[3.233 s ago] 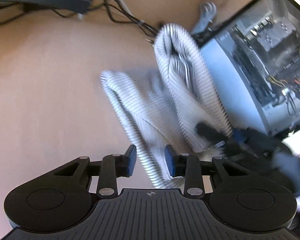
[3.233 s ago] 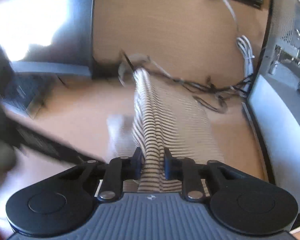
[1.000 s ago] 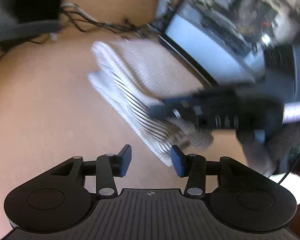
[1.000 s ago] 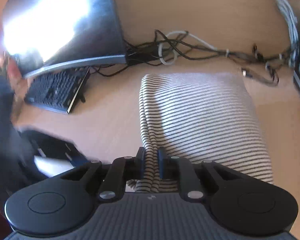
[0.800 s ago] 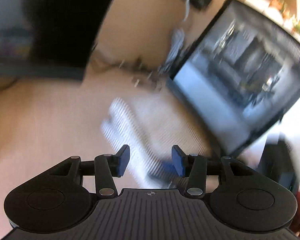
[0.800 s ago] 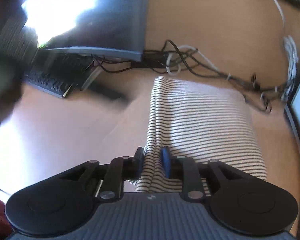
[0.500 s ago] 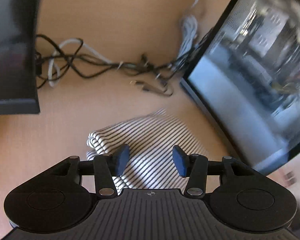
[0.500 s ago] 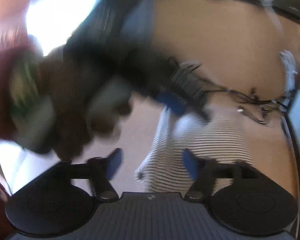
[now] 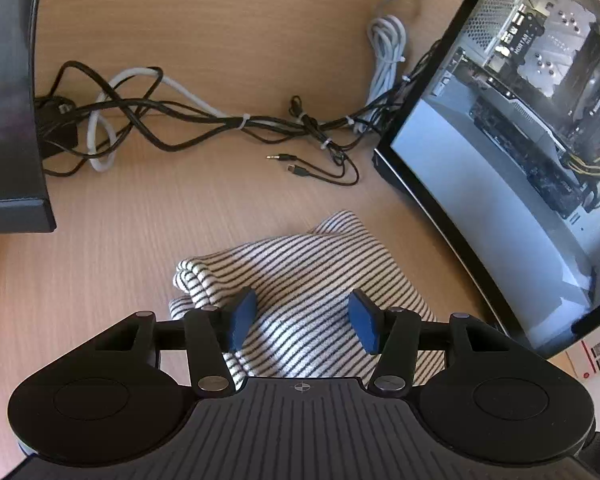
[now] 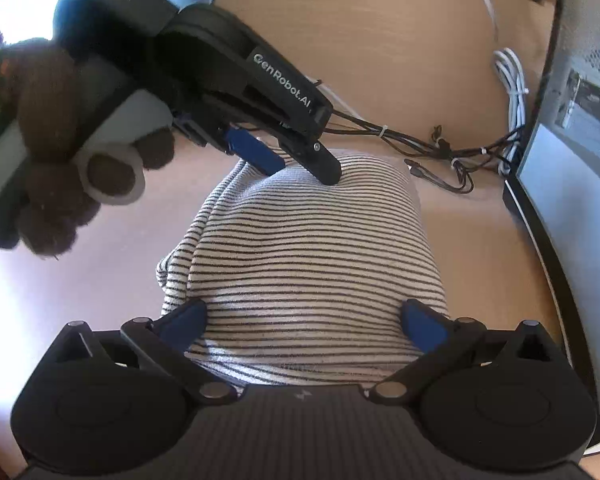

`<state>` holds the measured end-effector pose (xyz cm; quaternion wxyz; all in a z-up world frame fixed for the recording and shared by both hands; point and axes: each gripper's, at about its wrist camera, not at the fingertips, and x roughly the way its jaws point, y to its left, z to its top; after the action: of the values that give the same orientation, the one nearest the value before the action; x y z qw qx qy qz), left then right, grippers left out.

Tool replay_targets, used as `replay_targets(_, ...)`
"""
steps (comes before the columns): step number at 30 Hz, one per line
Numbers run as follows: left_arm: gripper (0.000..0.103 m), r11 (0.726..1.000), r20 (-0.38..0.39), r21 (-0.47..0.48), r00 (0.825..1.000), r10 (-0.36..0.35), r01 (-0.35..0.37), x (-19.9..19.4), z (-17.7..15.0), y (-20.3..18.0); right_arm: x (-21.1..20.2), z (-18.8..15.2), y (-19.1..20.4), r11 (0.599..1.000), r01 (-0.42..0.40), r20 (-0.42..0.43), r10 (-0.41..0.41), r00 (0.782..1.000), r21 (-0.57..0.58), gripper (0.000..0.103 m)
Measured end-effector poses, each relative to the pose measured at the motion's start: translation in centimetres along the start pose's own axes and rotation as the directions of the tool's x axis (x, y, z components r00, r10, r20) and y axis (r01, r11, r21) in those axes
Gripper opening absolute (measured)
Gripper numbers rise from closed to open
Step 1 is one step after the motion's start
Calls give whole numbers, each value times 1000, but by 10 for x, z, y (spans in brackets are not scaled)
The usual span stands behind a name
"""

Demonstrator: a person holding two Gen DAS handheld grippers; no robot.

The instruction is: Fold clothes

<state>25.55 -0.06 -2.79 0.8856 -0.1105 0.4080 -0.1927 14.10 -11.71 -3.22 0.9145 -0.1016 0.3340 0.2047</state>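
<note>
Right tongs (image 10: 304,322): jaws have just been opening, now spread wide, straddling the folded striped garment (image 10: 312,256) without gripping it. Left tongs (image 9: 302,320): jaws have been opening, partly apart above the same garment, nothing clamped. Garment lies on the tabletop (image 9: 204,8), near cables (image 9: 236,124) and a computer case (image 9: 520,128).

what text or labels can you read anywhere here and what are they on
"GenRobot.AI": white lettering along the black finger arm of the left gripper, in the right wrist view.
"DAS", with smaller lines beneath too blurred to read: on that gripper's black body.
White lettering on the black part inside the open computer case: too small to read.
Red and white sticker: unreadable.
</note>
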Motion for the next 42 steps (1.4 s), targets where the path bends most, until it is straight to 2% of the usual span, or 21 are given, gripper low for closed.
replay_targets(5, 59, 1000, 7, 3, 1000, -4, 4, 5, 0, -1, 3, 2, -8, 998, -25, -16, 26, 1000, 55, 103)
replay_targets(7, 61, 1000, 9, -3, 1000, -7, 7, 7, 1, 1, -2, 6, 4, 998, -39, -39, 41, 998, 54, 103)
replay_targets(9, 61, 1000, 10, -10, 1000, -9, 9, 8, 2, 2, -8, 14, -9, 990, -99, -47, 104, 993, 95, 103)
replay_targets(11, 61, 1000, 12, -15, 1000, -11, 11, 7, 2, 4, -26, 25, -39, 955, -199, 20, 199, 980, 222, 103)
replay_targets(13, 61, 1000, 14, -25, 1000, -17, 18, 7, 2, 6, -44, 36, -70, 901, -273, 115, 249, 962, 337, 103)
replay_targets(15, 61, 1000, 21, -23, 1000, -13, 14, 7, 1, 5, -52, 51, -88, 909, -199, 167, 146, 975, 367, 102)
replay_targets(17, 61, 1000, 26, -17, 1000, -3, 4, 7, 0, 3, -45, 67, -96, 938, -103, 183, 43, 982, 331, 85)
replay_targets(18, 61, 1000, 29, -15, 1000, 2, -1, 7, -1, 2, -34, 75, -98, 947, -69, 176, 14, 984, 314, 81)
replay_targets(20, 61, 1000, 34, -7, 999, 14, -14, 4, -2, 0, -6, 84, -98, 951, -46, 132, 6, 991, 306, 64)
replay_targets(23, 61, 999, 41, 5, 998, 39, -40, -2, -4, -3, 49, 86, -92, 961, 32, -36, -23, 999, 275, 64)
replay_targets(24, 61, 998, 44, 10, 997, 56, -56, -5, -4, -5, 61, 80, -90, 961, 50, -59, -35, 998, 274, 65)
replay_targets(25, 61, 998, 48, 12, 997, 66, -67, -11, -5, -7, 67, 77, -89, 959, 61, -60, -46, 997, 278, 69)
replay_targets(27, 60, 998, 57, 8, 997, 61, -62, -25, -8, -10, 65, 74, -87, 958, 72, -57, -58, 997, 278, 70)
replay_targets(30, 53, 1000, 59, -17, 998, -9, 10, -43, -19, -11, 65, 72, -89, 958, 63, -44, -53, 998, 279, 70)
replay_targets(33, 49, 999, 15, -42, 999, -28, 29, -40, -31, -8, 62, 72, -93, 960, 67, -46, -57, 997, 273, 70)
replay_targets(34, 45, 999, 7, -38, 1000, -21, 21, -37, -34, -7, 60, 72, -94, 964, 77, -47, -68, 997, 256, 70)
replay_targets(38, 45, 999, 7, -28, 1000, -17, 17, -32, -34, -5, 45, 59, -85, 974, 156, -39, -151, 988, 167, 71)
replay_targets(40, 45, 999, 0, -42, 1000, -7, 7, -34, -30, -5, 37, 53, -87, 968, 141, -41, -136, 990, 209, 71)
replay_targets(42, 46, 997, -1, -76, 1000, -4, 4, -42, -25, -2, 20, 46, -101, 943, 66, -21, -62, 998, 326, 72)
